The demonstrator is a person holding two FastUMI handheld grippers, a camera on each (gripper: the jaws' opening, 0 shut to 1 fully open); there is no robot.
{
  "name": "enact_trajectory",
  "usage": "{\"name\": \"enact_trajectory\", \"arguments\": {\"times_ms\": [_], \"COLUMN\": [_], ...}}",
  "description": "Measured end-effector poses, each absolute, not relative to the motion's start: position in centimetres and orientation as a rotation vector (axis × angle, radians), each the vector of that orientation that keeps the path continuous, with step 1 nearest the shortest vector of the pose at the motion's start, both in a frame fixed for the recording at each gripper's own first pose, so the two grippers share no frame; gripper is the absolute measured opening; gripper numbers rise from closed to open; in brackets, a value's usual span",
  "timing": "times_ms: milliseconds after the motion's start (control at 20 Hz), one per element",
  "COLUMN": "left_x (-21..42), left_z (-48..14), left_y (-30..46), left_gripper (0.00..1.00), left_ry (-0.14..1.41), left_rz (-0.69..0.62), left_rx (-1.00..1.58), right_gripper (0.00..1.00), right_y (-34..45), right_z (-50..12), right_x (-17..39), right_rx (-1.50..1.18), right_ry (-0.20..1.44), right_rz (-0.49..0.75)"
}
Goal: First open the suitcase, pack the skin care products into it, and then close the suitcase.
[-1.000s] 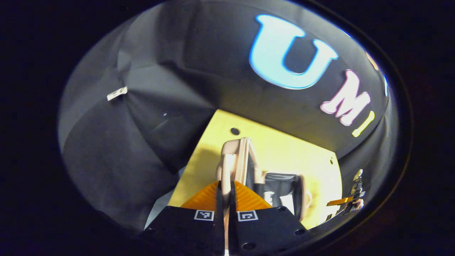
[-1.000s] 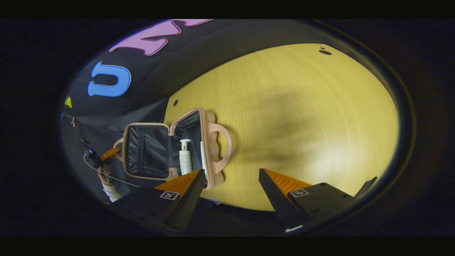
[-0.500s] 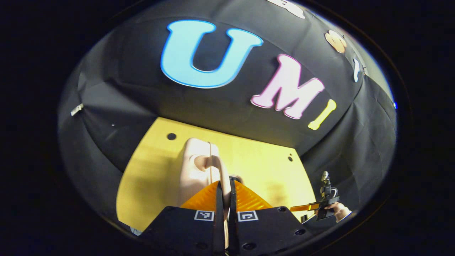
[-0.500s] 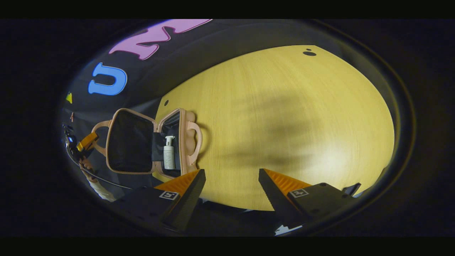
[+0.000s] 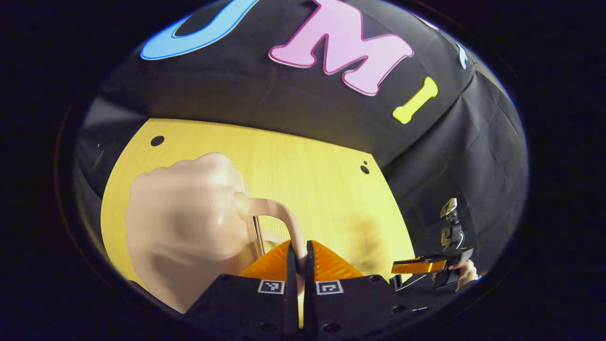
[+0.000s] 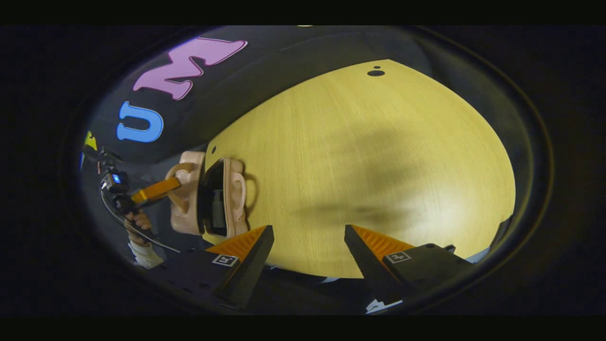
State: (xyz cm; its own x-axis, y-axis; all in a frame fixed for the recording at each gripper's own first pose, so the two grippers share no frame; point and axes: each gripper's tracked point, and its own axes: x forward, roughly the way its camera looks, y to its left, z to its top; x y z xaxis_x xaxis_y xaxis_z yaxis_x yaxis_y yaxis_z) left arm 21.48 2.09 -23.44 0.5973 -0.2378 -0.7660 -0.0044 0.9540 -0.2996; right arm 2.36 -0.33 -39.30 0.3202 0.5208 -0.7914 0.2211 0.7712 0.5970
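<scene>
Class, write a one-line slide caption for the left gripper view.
Left gripper shut on the pink suitcase's handle, above the wooden table.

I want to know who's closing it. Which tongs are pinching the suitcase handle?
The left tongs, shut on the handle of the pink suitcase's lid. The right tongs gape open above the table.

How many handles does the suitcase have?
2. One handle is on the lid, pinched by the left gripper. The other handle is on the base half, facing the bare table.
</scene>
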Motion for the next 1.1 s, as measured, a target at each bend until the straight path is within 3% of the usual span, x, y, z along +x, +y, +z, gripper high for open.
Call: {"name": "enact_trajectory", "arguments": {"times_ms": [450, 650, 700, 750, 800, 900, 1000, 1100], "left_x": [21.9, 22.4, 22.7, 22.5, 22.1, 21.2, 20.2, 19.1], "left_z": [-31.5, -30.6, -29.7, -28.3, -26.9, -23.8, -20.6, -17.1], "left_y": [-0.5, -0.5, -0.5, -0.5, -0.2, 0.9, 1.6, 0.8], "left_gripper": [0.11, 0.18, 0.41, 0.36, 0.69, 0.89, 0.98, 0.97], "left_ry": [0.994, 0.93, 0.885, 0.839, 0.79, 0.696, 0.608, 0.519], "left_rz": [-0.059, -0.026, -0.017, -0.01, 0.002, 0.048, 0.093, 0.081], "left_rx": [-0.194, -0.112, -0.091, -0.083, -0.082, -0.064, 0.008, 0.071], "right_gripper": [0.96, 0.96, 0.96, 0.96, 0.96, 0.96, 0.96, 0.96], "right_y": [-5.0, -5.6, -5.9, -6.2, -6.5, -7.5, -8.1, -7.9], "right_z": [-39.4, -38.3, -38.0, -37.8, -37.5, -37.2, -36.0, -33.4], "right_x": [0.8, 1.3, 1.3, 1.5, 1.6, 1.5, 1.5, 1.8], "right_rx": [0.664, 0.645, 0.641, 0.636, 0.629, 0.57, 0.508, 0.476], "right_ry": [1.236, 1.222, 1.215, 1.207, 1.199, 1.175, 1.132, 1.049], "right_rz": [0.267, 0.306, 0.313, 0.318, 0.322, 0.311, 0.295, 0.294]}}
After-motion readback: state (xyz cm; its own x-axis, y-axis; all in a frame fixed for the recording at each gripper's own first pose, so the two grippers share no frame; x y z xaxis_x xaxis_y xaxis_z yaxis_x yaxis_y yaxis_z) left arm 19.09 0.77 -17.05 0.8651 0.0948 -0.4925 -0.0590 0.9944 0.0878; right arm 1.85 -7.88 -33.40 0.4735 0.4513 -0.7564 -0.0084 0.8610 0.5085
